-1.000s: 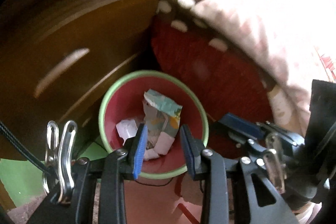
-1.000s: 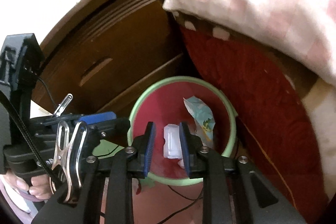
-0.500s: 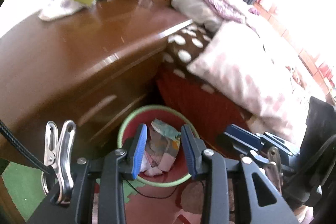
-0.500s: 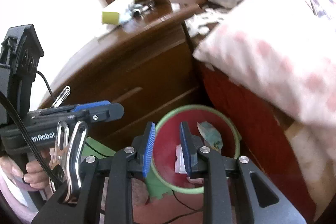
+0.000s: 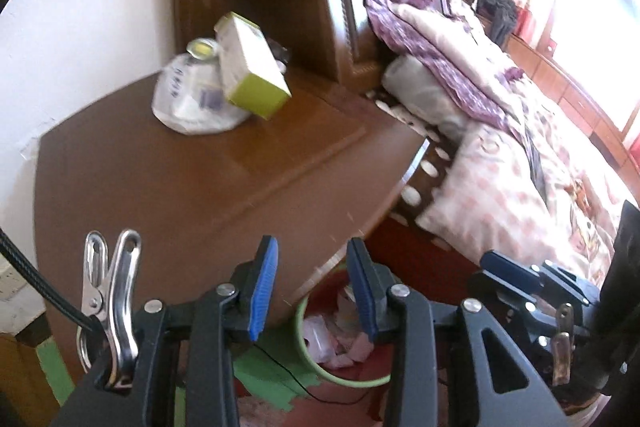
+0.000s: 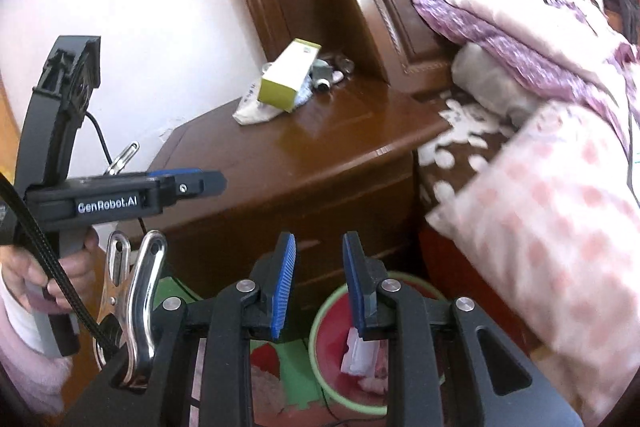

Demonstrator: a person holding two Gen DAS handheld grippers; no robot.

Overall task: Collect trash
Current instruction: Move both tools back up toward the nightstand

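Note:
A red bin with a green rim (image 5: 310, 359) (image 6: 320, 355) stands on the floor between the nightstand and the bed, with crumpled paper and wrappers (image 5: 340, 343) (image 6: 358, 353) inside. On the brown nightstand (image 5: 200, 179) (image 6: 320, 147) lie a white plastic bag (image 5: 188, 103) (image 6: 252, 107) and a yellow-green box (image 5: 250, 67) (image 6: 290, 75). My left gripper (image 5: 312, 287) is open and empty, high over the nightstand's front edge and the bin. My right gripper (image 6: 319, 283) is open and empty, above the bin. The left gripper also shows in the right wrist view (image 6: 182, 185).
A bed with a pink spotted duvet (image 5: 520, 187) (image 6: 560, 227) and pillows stands right of the bin. A dark wooden headboard (image 5: 360, 7) (image 6: 400, 7) rises behind the nightstand. Small items (image 6: 332, 73) lie behind the box. Green floor mats (image 5: 272, 379) and a thin cable lie beside the bin.
Both grippers have risen and tilted up from just over the bin. The nightstand top with the bag and box has come into view. Both stay open and empty.

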